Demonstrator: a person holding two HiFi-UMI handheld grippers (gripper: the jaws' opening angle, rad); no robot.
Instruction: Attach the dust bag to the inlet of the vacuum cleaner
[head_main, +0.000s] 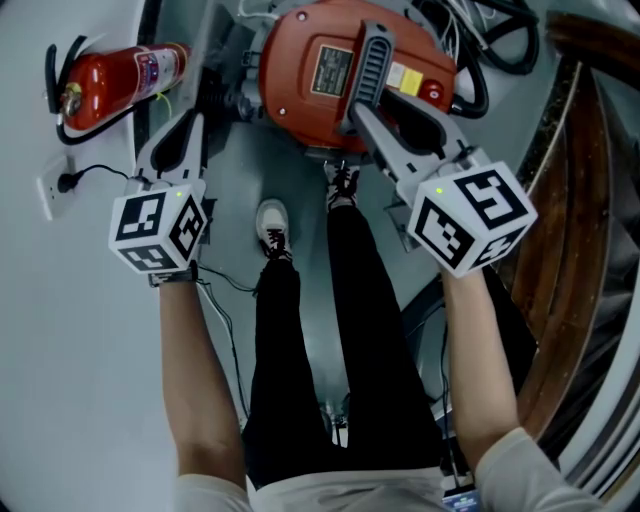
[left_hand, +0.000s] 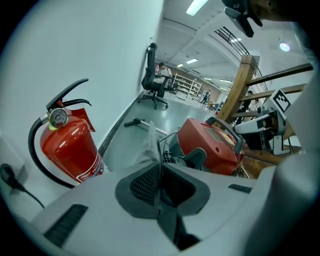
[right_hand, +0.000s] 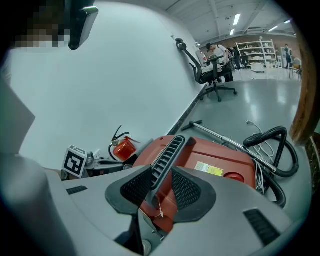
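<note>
Vacuum cleaner (head_main: 310, 40) sits steadied by the right gripper (right_hand: 159, 185) clamped on its handle (right_hand: 170, 150), so the left gripper (left_hand: 159, 169), pinching a pale sheet, likely the dust bag (left_hand: 149, 145), should meet the inlet squarely.

The left grey two-jaw gripper (head_main: 180, 140) (left_hand: 160, 175) is held forward on a bare left forearm (head_main: 195, 370), its jaws pressed together on a thin pale sheet (left_hand: 149, 142). The right grey two-jaw gripper (head_main: 378, 112) (right_hand: 160, 187) reaches further ahead and inward on the bare right forearm (head_main: 480, 360), jaws clamped on a grey ribbed handle (right_hand: 167, 155).
</note>
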